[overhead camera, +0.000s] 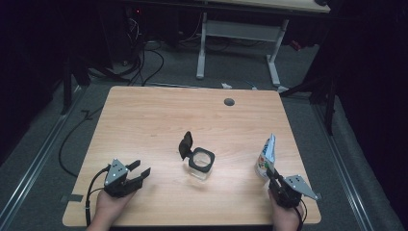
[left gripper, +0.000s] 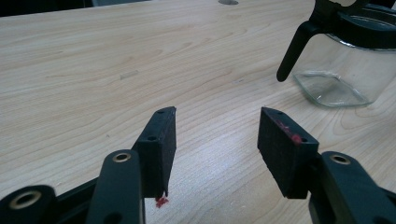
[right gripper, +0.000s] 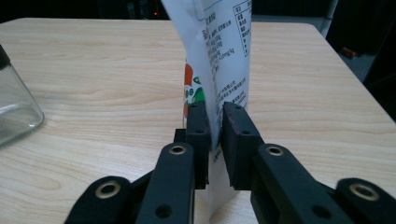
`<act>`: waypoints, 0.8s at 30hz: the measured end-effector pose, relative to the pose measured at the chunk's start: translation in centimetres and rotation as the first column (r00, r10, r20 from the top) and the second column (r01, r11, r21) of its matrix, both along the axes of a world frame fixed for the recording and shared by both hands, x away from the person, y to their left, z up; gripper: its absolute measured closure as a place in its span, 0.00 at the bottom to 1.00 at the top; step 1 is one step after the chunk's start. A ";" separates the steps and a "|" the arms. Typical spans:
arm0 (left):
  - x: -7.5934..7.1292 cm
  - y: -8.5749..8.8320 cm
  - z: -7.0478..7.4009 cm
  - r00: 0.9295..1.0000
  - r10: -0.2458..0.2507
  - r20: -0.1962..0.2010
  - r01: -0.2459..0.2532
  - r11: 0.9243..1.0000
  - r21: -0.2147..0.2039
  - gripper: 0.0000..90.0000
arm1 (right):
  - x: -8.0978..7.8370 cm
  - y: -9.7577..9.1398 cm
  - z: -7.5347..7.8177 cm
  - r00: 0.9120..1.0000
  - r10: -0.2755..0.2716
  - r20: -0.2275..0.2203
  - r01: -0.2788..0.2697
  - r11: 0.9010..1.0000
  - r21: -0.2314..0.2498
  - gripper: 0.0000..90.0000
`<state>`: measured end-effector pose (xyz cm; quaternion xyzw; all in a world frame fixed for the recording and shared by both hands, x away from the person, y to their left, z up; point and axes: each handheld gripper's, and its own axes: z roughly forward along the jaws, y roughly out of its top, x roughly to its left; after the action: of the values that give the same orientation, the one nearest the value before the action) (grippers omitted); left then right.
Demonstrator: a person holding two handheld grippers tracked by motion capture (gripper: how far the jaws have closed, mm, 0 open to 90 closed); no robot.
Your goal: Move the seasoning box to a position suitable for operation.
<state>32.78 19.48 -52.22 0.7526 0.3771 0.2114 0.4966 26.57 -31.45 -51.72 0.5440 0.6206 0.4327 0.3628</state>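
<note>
At the near right edge of the wooden table, the right gripper has its jaws pinched on a standing pouch. White pouch, flat, upright, blue top edge, orange and green print low on its front. The right gripper view shows the pads pressing the pouch by its near side edge, with small printed text and a table of figures on the white panel; none of that reads from the high view. The person's right hand comes in from the near edge, gripper aimed away toward the far side, grey plate on top.

Near left, the left gripper sits low over bare wood, jaws apart, nothing between them. The left gripper view shows red smears on the pads, too small to see from above. Left hand at the near edge, gripper angled right toward the centre.

Mid-table, between the two grippers and a bit farther off, stands a clear glass jar with a black rim and its black lid flipped up on the left. A grey grommet sits near the far edge.
</note>
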 end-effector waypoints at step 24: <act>0.0 -0.4 -0.1 1.000 -0.021 -0.004 0.021 1.000 -0.007 0.52 | 0.3 -0.4 0.5 0.999 0.039 -0.026 -0.040 0.999 -0.016 0.94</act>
<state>32.74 19.04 -52.34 0.7553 0.3708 0.2032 0.5008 26.85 -31.89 -51.26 0.5341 0.6395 0.4276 0.3507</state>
